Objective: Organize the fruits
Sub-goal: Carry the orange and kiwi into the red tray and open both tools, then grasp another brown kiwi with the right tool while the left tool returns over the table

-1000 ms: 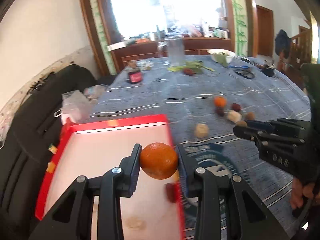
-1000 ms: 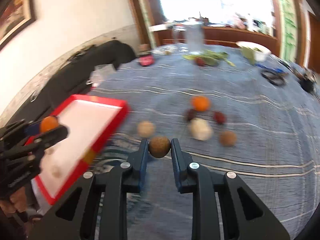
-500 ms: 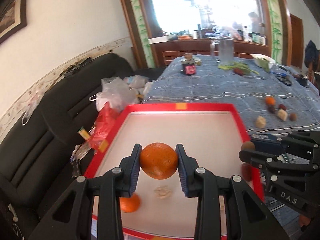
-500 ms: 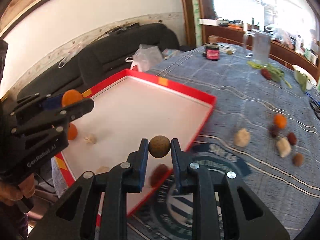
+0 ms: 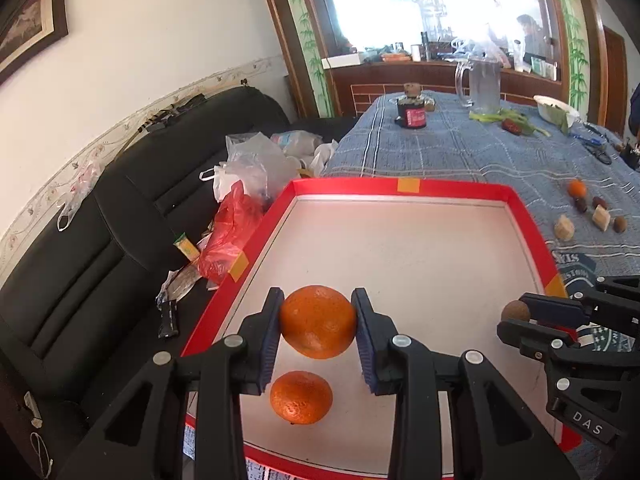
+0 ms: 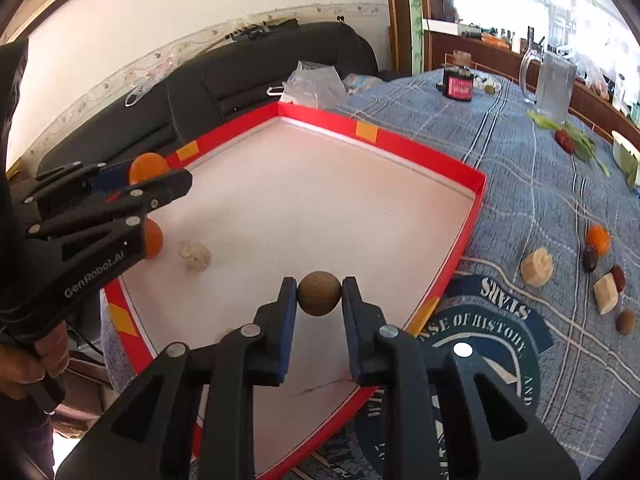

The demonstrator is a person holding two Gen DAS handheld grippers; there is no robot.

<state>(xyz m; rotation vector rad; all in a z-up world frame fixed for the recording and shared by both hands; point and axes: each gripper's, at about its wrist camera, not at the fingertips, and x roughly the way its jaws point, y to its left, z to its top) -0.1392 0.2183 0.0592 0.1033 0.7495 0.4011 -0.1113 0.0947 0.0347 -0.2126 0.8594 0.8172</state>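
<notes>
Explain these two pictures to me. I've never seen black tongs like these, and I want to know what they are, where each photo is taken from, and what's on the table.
There is no robot here: a person holds a two-finger clamp tool in each hand, and each tool carries a wide-angle camera looking along its fingers. So one picture is from the left tool and the other from the right.

The left gripper is shut on an orange. The right gripper is shut on a small brown round fruit. Each tool also shows at the edge of the other's picture.

Both hang over a red-rimmed tray on a blue checked tablecloth. In the tray lie a second orange and a pale lumpy piece. More small fruits and pale chunks wait on the cloth to the right, beyond a glass jug.
</notes>
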